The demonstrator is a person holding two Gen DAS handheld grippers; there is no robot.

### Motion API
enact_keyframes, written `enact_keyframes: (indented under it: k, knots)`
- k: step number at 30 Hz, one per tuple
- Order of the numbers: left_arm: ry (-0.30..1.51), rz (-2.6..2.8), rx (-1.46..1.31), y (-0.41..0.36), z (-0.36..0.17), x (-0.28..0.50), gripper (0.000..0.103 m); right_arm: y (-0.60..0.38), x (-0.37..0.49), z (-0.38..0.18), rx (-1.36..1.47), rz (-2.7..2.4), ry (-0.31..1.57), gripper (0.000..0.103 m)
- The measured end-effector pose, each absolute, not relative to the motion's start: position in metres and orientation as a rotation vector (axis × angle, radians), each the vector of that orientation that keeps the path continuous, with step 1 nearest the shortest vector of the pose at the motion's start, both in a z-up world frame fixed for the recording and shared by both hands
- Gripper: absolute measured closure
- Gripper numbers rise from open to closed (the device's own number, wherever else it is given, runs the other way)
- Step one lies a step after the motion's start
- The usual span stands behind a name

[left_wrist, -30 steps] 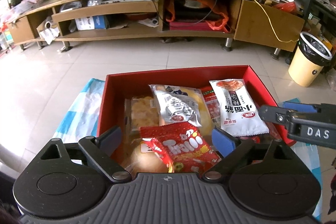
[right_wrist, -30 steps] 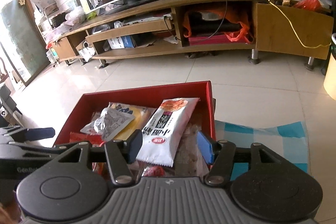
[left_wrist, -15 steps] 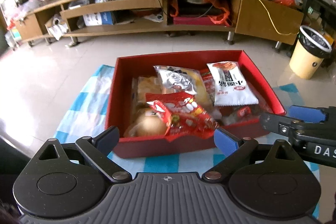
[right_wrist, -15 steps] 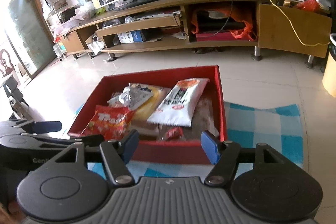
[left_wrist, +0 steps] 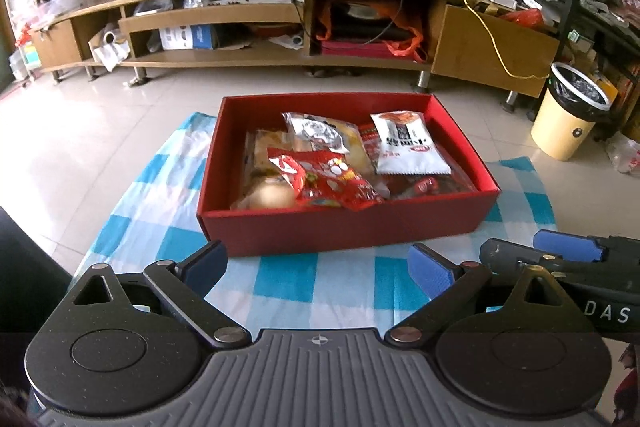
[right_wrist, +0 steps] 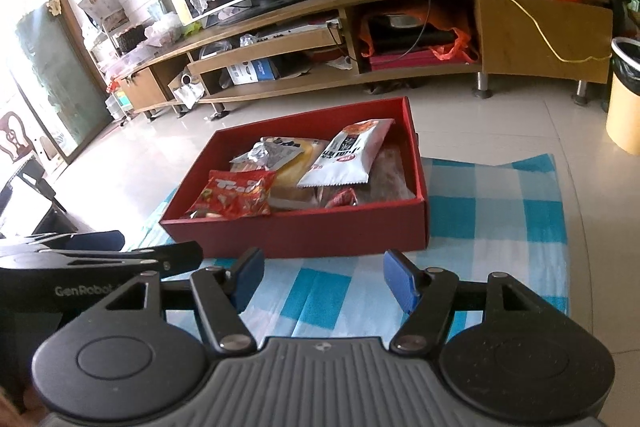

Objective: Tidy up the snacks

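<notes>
- On the blue-and-white checked cloth (left_wrist: 344, 279) spread over the tiled floor (left_wrist: 100, 131) sits the red box (left_wrist: 344, 231), open-topped and full of snack packets.
- Inside it, a red sweets bag (left_wrist: 324, 179) lies toward the near left, a white packet with black lettering (left_wrist: 408, 143) toward the far right, and a silver-grey pouch (left_wrist: 320, 131) rests on a yellow packet between them — all piled loosely, overlapping one another.
- Left gripper (left_wrist: 318, 263): fingers spread wide, nothing between them, held over the cloth just short of the box's near wall.
- Right gripper (right_wrist: 323, 277): fingers likewise spread and holding nothing, near the box's front wall; in the left wrist view it shows at the right edge (left_wrist: 560, 255), beside the left one.
- Behind the box stands a long wooden TV stand (left_wrist: 280, 27) with a television draped in lace, and a cream bin (left_wrist: 572, 111) stands off to the right.
</notes>
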State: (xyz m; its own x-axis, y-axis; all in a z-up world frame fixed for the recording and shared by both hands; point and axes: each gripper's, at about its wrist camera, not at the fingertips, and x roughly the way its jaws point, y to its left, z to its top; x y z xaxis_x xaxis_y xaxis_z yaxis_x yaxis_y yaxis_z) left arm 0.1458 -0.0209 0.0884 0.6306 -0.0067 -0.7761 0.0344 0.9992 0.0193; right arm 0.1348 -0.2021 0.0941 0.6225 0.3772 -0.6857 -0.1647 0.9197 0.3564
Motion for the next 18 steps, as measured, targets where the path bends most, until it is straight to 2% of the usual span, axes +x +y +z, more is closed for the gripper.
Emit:
enact_keyframes:
  k: [18]
  knots:
    - [0.872, -0.050, 0.026, -0.024, 0.090, 0.118, 0.004, -0.209, 0.105, 0.099, 0.300, 0.326, 0.833, 0.038]
